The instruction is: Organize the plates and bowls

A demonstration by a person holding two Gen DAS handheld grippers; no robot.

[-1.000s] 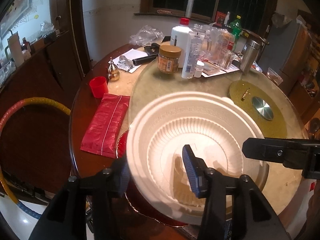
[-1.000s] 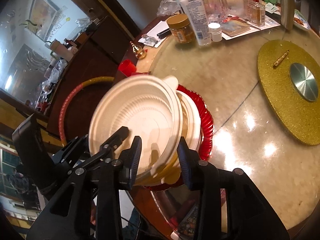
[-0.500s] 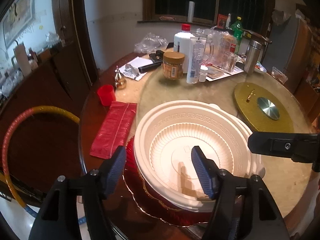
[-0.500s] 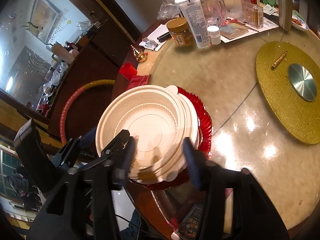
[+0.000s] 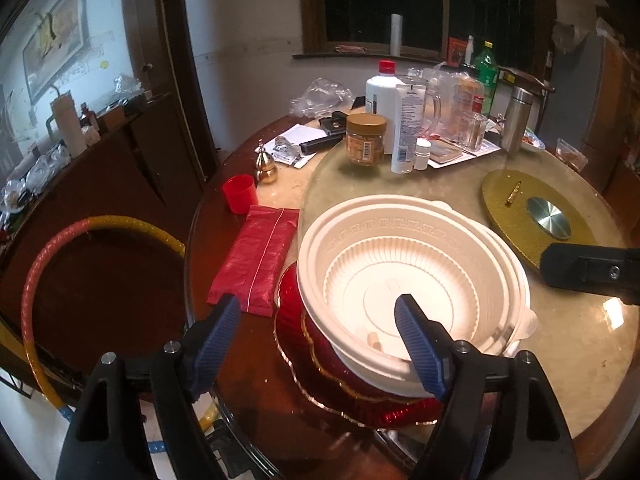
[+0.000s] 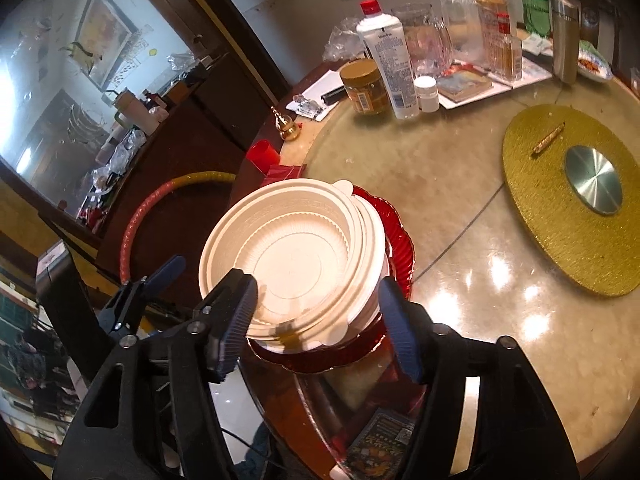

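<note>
On a scalloped red plate sit ribbed white bowls (nested), both claws just opened, empty.

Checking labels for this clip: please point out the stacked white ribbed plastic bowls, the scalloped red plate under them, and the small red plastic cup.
stacked white ribbed plastic bowls [image 5: 400, 272], left wrist view, inner wall of top bowl.
scalloped red plate [image 5: 320, 352], left wrist view, near rim.
small red plastic cup [image 5: 239, 194], left wrist view, side wall.

A stack of nested cream-white ribbed plastic bowls sits upright, mouths up, on a scalloped red glass plate with gold rim, just beside the round table's near edge.
</note>
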